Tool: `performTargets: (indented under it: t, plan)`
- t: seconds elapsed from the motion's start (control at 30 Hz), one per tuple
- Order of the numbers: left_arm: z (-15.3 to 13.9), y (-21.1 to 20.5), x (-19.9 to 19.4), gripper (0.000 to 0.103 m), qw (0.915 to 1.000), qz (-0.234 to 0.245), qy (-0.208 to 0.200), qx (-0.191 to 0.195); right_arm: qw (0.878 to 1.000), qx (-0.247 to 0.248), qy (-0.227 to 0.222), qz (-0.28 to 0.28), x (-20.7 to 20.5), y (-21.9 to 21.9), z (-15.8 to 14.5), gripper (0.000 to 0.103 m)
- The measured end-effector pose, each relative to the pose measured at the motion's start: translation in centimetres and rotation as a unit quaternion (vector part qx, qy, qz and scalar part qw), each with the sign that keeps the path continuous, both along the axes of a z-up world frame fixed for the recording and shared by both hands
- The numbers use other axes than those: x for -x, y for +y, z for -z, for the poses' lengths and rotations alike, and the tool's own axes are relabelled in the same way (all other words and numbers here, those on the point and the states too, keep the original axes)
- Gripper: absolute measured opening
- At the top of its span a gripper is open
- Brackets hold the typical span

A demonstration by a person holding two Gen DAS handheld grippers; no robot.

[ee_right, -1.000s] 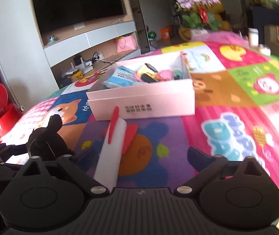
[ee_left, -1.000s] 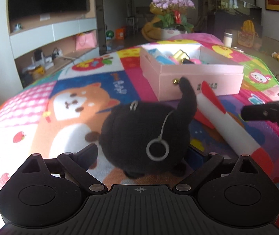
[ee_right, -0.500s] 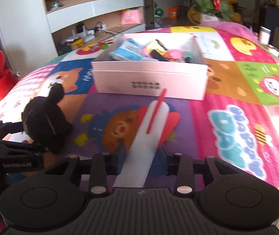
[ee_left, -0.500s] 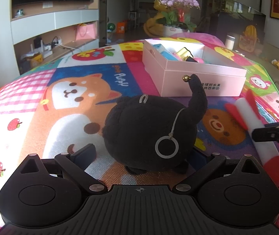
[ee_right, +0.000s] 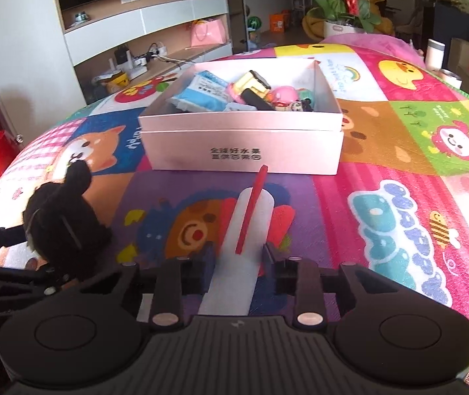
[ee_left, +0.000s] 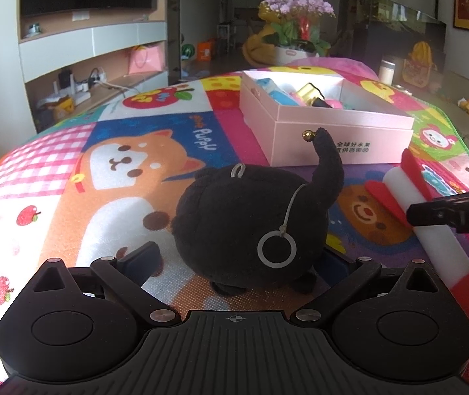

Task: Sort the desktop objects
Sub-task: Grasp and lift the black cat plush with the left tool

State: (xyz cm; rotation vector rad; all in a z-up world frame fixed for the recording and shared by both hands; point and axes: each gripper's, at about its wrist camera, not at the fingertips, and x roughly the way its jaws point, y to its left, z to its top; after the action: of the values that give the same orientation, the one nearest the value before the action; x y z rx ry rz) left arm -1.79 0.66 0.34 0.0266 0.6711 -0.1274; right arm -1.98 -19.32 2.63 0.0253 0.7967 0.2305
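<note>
From the left wrist view, the left tool (ee_left: 234,260) stands wide apart around a fuzzy black plush toy (ee_left: 250,220) sitting on the colourful cartoon mat (ee_left: 119,171), its fingers not pressing it; squeeze low on the soft round body, clear of the cord ring. From the right wrist view, the right tool (ee_right: 236,263) is closing on the smooth white foam rocket (ee_right: 244,240) with thin red fins; grip gently, then carry it to the stiff pink box (ee_right: 241,151) ahead.
</note>
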Motion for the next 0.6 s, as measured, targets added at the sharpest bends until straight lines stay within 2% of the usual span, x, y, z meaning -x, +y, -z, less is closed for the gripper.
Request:
performTargets:
  t: [0.23,0.3,0.33,0.5,0.6]
  plan:
    - [-0.2,-1.6,-0.7,0.101,0.999,0.019,-0.011,-0.039,1.0,-0.003,-0.019,-0.006,3.0,-1.6,-2.1,0.031]
    - [-0.3,-2.0,-0.6,0.09,0.9982,0.021,-0.014,-0.055,1.0,-0.011,-0.027,0.0,3.8,-2.4,-2.8,0.031]
    - [-0.3,-2.2,-0.5,0.09,0.9977,0.024,-0.013,-0.061,0.999,-0.014,-0.03,0.003,4.1,-2.7,-3.2,0.031]
    - [-1.7,-2.4,1.4,0.088,0.9978,0.045,-0.016,-0.045,0.998,-0.027,-0.05,0.015,5.2,-4.0,-4.8,0.03]
    - [-5.3,-2.2,2.4,0.088,0.9973,0.059,-0.043,-0.006,0.996,-0.03,-0.078,0.018,6.3,-4.7,-6.4,0.029]
